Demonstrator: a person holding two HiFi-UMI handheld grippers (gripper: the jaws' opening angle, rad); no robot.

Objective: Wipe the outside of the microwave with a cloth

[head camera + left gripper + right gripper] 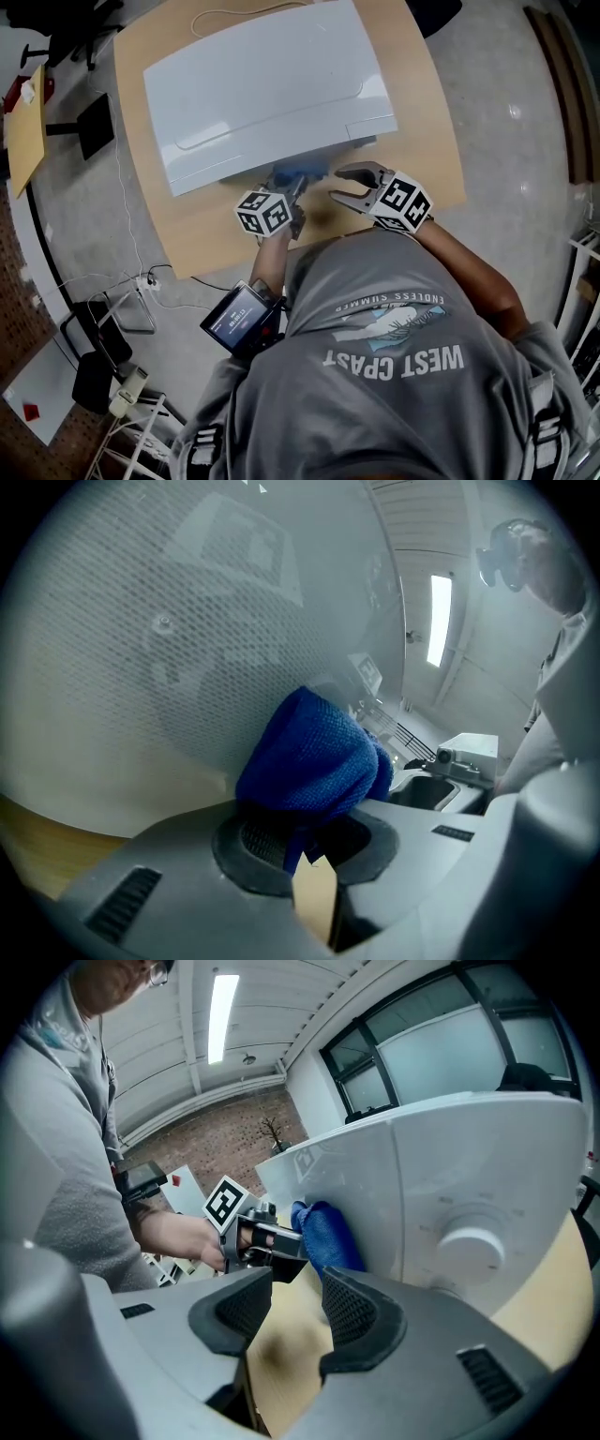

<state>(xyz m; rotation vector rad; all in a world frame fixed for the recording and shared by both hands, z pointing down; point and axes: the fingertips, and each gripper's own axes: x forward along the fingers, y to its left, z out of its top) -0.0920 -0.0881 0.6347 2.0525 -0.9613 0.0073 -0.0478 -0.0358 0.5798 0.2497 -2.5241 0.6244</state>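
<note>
Head view, clock directions taken from the centre of the frame.

One microwave (262,89) is recorded, white, set on one wooden table (427,112) between 10 and 1 o'clock, its front face turned toward the person. One blue cloth (314,757) is noted, bunched and pressed against the mesh of the microwave door, low on the front near the table edge. The cloth is clamped in the left gripper (305,832), whose jaws are closed on its lower folds.

The right gripper (295,1312) is found just beside the left gripper, at about 2 o'clock from it. Its jaws stand apart, with only bare table top seen between them; nothing is held. One round knob (469,1246) on the microwave front is seen past this gripper, at its 2 o'clock.

Two marker cubes are counted, one per gripper: the left cube (265,212) and the right cube (403,202).

Surroundings: one small screen device (239,319) is worn on the person's left forearm at 7 o'clock. One thin white cable (225,14) is laid on the table behind the microwave at 12 o'clock. On the floor, loose cables (122,225) run at 9 o'clock, a power strip (127,389) lies at 8 o'clock, and one yellowish board (26,127) is seen at 10 o'clock.

Obstructions: the microwave front is largely hidden from above by its own top, and the lower half of the frame is filled by the person's grey shirt (394,394).
</note>
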